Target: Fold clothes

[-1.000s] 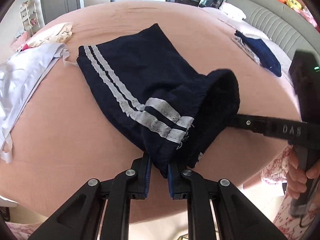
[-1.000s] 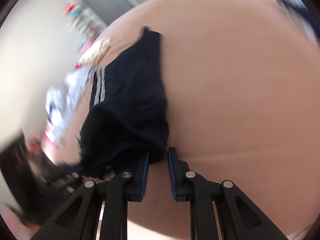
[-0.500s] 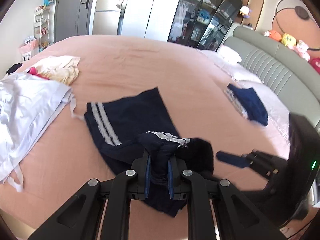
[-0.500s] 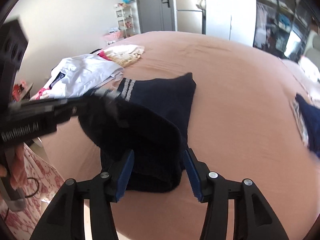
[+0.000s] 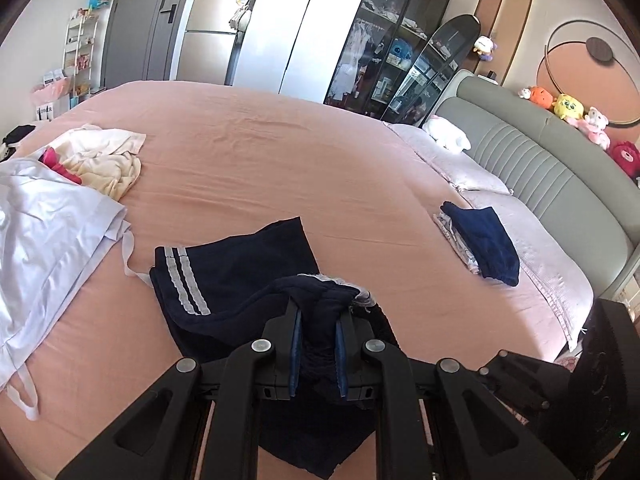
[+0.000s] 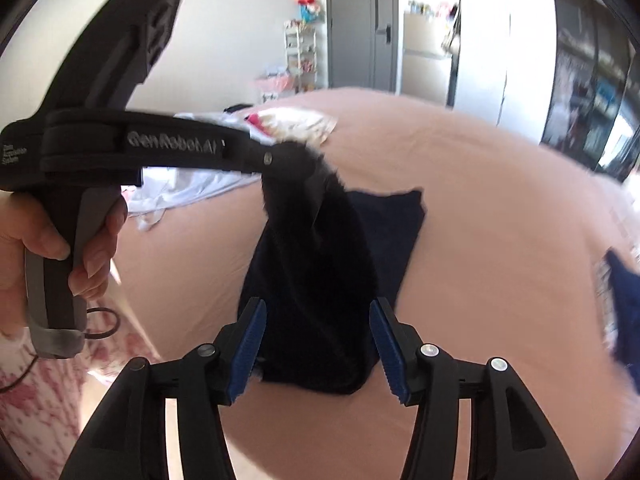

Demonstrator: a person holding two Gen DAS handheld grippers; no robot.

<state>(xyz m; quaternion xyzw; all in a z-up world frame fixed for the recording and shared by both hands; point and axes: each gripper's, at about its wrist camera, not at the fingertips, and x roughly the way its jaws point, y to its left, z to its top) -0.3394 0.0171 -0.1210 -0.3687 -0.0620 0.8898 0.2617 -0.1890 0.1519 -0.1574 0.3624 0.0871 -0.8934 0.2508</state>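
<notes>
Folding the navy shorts (image 5: 240, 292) on the pink bed (image 5: 280, 160): left gripper (image 5: 316, 344) is pinched on a bunched edge, lifting it, while the right gripper (image 6: 318, 344) has just been opening, fabric loose between its jaws. Next I'd say regrab a free corner with the right and lay it flat.

Around the navy shorts (image 5: 240, 280) on the pink bed (image 5: 280, 168), open sheet runs toward the headboard side and beyond them. Left of the shorts, a white garment (image 5: 48, 232) and a cream pile (image 5: 108, 160) block passage. To their right, 1 folded navy stack (image 5: 484, 240) sits well apart.
</notes>
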